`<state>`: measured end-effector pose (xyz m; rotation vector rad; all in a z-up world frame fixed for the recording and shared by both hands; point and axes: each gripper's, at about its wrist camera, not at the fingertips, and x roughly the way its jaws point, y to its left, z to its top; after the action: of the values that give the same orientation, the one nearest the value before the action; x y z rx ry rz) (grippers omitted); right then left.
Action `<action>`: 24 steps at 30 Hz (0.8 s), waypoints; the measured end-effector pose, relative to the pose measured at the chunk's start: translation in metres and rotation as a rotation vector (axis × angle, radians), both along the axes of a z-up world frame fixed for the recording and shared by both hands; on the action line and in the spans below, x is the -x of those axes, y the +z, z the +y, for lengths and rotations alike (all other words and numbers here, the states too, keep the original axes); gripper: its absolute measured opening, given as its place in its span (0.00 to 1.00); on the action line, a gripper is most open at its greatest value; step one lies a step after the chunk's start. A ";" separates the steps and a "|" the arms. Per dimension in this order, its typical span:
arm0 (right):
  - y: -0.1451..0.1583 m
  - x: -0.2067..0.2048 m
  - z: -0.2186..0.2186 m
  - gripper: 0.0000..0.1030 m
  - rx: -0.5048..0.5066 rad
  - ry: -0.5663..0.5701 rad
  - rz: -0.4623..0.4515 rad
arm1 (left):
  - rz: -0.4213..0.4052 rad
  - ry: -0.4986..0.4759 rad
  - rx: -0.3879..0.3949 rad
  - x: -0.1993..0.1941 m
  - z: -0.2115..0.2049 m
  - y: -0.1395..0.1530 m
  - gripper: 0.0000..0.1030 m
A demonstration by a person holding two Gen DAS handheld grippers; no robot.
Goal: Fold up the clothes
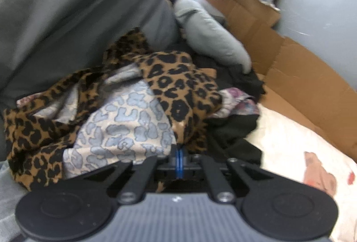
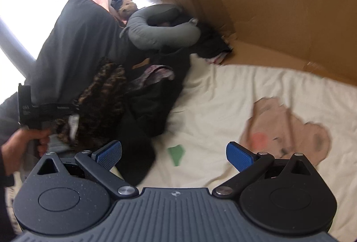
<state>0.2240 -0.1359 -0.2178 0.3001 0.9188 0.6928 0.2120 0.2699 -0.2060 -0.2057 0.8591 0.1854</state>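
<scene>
We see daylight blown out to white at the far left, soft motion blur throughout, and fisheye bending at the edges.

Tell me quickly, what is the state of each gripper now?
Left gripper: closed on the brown leopard-print cloth garment.
Right gripper: open, holding nothing, above the cream bed sheet.

No legible text. Left tongs' black bar [image 2: 48,108], seen from right wrist cam at left, carries small white lettering, too blurred to read. Small white logo mark on grey ribbed housing [image 1: 176,199] of each tongs, no words. Bed sheet [image 2: 223,94] print is pics only, no lettering.
</scene>
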 end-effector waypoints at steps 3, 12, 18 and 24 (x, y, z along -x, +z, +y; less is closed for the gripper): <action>0.000 0.000 0.005 1.00 -0.019 0.008 0.013 | -0.009 -0.043 0.024 0.005 -0.011 0.006 0.00; -0.001 0.004 0.020 1.00 -0.063 0.037 0.047 | -0.022 -0.141 0.145 0.018 -0.051 0.015 0.00; -0.001 0.003 0.027 1.00 -0.121 0.055 0.091 | -0.016 -0.232 0.213 0.031 -0.086 0.015 0.00; -0.009 -0.003 0.032 0.99 -0.213 0.063 0.191 | 0.003 -0.316 0.308 0.046 -0.125 0.005 0.00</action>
<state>0.2267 -0.1044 -0.2265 0.5352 1.0405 0.8329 0.1659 0.1447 -0.2014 -0.3527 0.9096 -0.2438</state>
